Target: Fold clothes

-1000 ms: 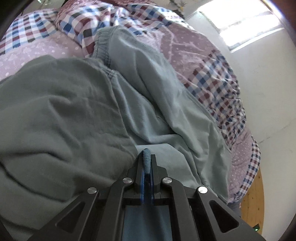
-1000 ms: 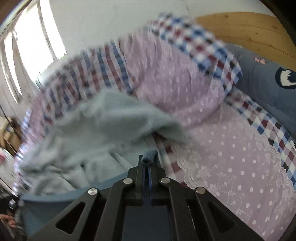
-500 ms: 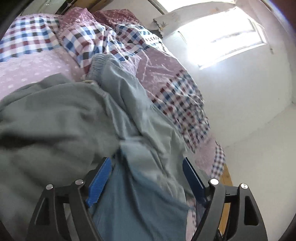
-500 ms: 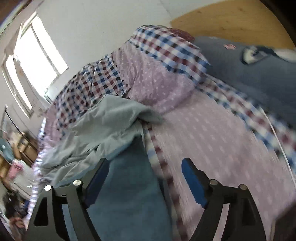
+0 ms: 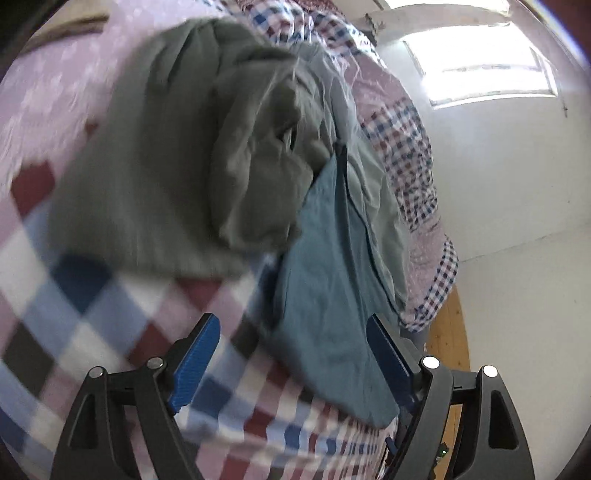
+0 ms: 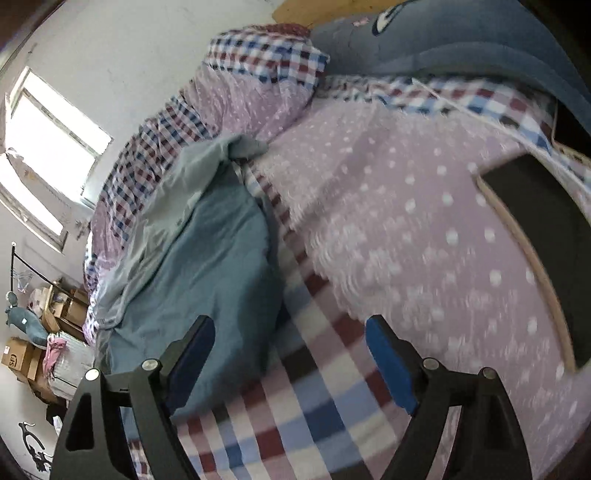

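Observation:
A blue-green garment (image 5: 328, 295) lies on the checked bedspread (image 5: 92, 332), its far part paler grey-green. An olive-grey garment (image 5: 192, 147) lies bunched to its left. My left gripper (image 5: 291, 354) is open and empty, just above the blue garment's near edge. In the right wrist view the same blue-green garment (image 6: 207, 266) lies at the left on the bed. My right gripper (image 6: 291, 354) is open and empty over the checked bedspread (image 6: 295, 398), to the right of the garment.
A pink dotted duvet (image 6: 406, 221) covers the bed to the right. A dark flat board with a pale rim (image 6: 546, 229) lies at the far right. A blue pillow (image 6: 461, 33) is at the headboard. Cardboard boxes (image 6: 22, 358) stand on the floor at the left.
Both grippers were shut on the blue-green garment a second ago. Both opened, let it go, and have drawn back from it. The garment now lies on the bed.

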`<state>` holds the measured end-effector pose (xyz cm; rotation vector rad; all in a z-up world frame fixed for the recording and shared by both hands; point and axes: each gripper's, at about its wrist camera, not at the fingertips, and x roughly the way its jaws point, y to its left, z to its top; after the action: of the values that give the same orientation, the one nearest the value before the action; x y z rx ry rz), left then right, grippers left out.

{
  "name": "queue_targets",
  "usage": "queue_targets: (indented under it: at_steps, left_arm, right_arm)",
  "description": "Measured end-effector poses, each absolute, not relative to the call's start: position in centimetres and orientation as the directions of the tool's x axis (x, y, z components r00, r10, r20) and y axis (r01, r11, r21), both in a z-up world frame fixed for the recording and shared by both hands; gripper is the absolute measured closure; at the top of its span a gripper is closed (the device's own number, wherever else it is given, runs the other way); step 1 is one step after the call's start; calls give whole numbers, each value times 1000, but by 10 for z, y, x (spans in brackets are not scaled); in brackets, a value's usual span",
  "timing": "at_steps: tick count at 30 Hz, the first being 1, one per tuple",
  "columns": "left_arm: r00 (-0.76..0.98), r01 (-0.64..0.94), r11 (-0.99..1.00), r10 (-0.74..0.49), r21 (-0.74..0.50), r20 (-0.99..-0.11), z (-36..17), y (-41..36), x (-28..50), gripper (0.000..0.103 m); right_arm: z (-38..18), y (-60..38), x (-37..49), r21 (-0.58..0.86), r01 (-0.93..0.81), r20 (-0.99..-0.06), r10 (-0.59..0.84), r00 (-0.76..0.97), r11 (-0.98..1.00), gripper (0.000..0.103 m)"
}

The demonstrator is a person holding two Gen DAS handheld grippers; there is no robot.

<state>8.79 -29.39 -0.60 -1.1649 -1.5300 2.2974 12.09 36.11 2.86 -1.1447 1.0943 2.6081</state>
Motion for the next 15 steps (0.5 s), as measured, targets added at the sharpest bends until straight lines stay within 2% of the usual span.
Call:
queue_targets:
  at_steps: [5,7,8,10,11,12,15]
  left_arm:
    - [-704,264,-468,504,-843,-500,-11,-274,89,18]
    - [-715,230,-456,521,-860,-467,-9,-268,82,18]
    - [-719,210,-448,532,-869,-448,-8,-264,78,22]
    - [-716,207,-451,535,-868,-449,-10,-260,70,45]
    - [-710,222,-460,529,-860,-466,-12,-259,68,71]
    - [-706,235,-466,522,-853,-479,-14,-259,65,93]
    - [-728,249,-457,493,-854,-476,-17,-269,63,99]
  right_arm:
    - [27,348,117,570,-281,-661,-228,-715,-772,16]
    - [27,350,114,580,-267,-649,-238,-723,-770,16]
    - [27,353,113,582,-270,-645,-234,-727,-767,16]
    - [29,361,109,575,-280,-643,-213,-736,-769,16]
    - [31,364,107,560,-275,-646,-203,-736,-782,16]
    - [34,366,105,541,-264,-649,-196,-735,-799,16]
    - [45,367,99,454,-193,-656,-180,-733,-870,16]
